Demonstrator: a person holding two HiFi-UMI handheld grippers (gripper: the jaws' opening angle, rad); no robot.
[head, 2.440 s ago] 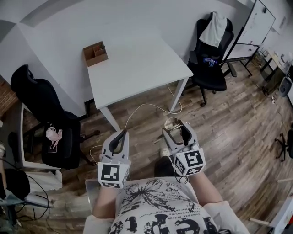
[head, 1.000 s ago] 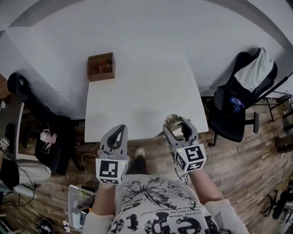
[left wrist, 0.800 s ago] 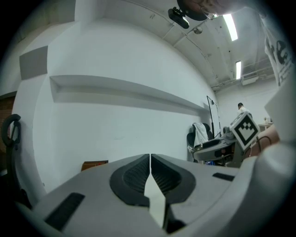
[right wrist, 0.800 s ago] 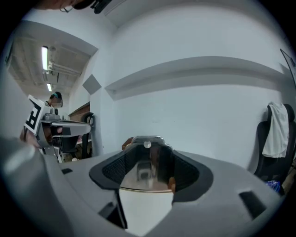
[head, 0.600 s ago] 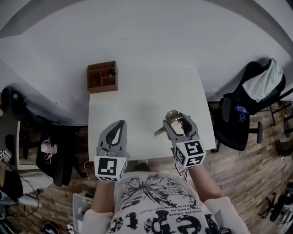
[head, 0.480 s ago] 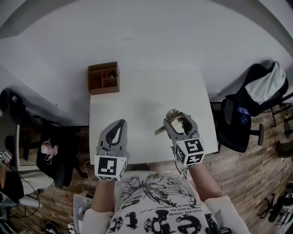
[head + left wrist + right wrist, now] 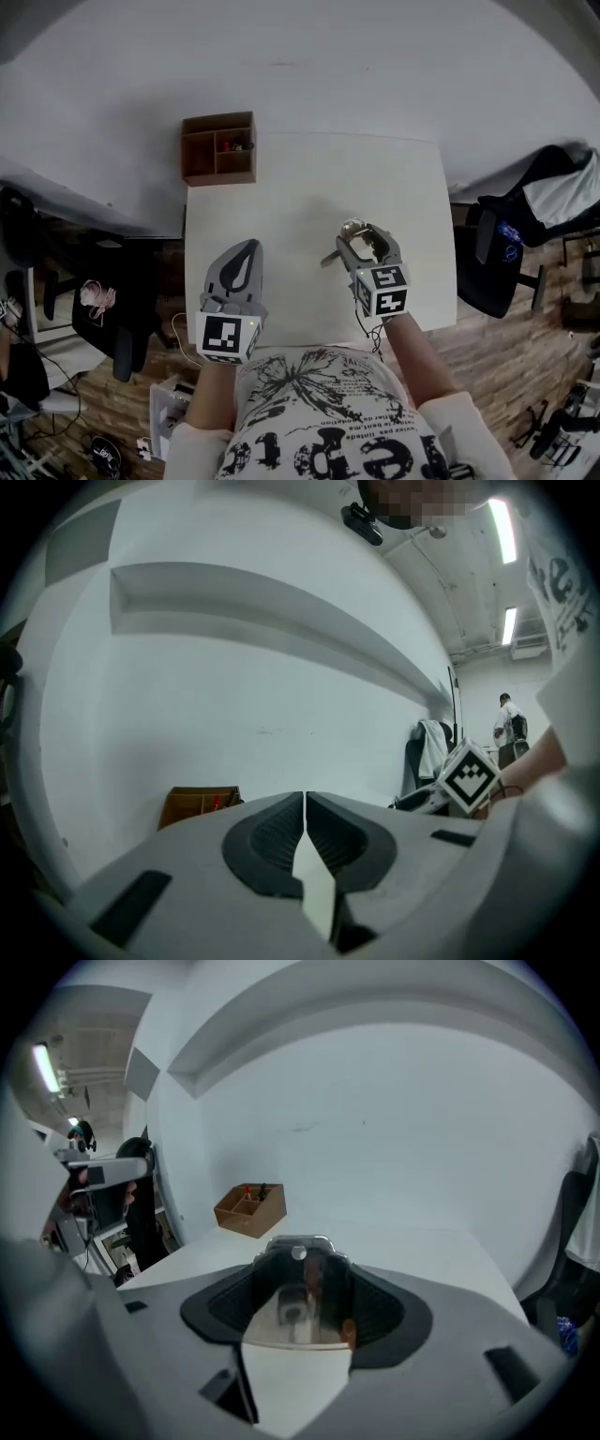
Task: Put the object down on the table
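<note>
My right gripper [image 7: 364, 242] jaws stand wide, clamped on a shiny metal object [image 7: 298, 1283] over the bench [image 7: 309, 187]. Left gripper [image 7: 305, 803] jaws closed, empty.

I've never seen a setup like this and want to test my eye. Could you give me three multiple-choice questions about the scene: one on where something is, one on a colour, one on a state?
1. Where does the wooden box stand?
A. At the table's far left corner
B. On the floor
C. On a chair seat

2. What colour is the top of the table?
A. Black
B. Green
C. White

3. What is the right gripper doing?
A. Hanging open and empty
B. Gripping a shiny metal object
C. Gripping a pencil

Answers:
1 A: the head view shows the box at that corner.
2 C: the bare surface is plain white.
3 B: the right gripper view shows the metal piece clamped between its jaws.
</note>
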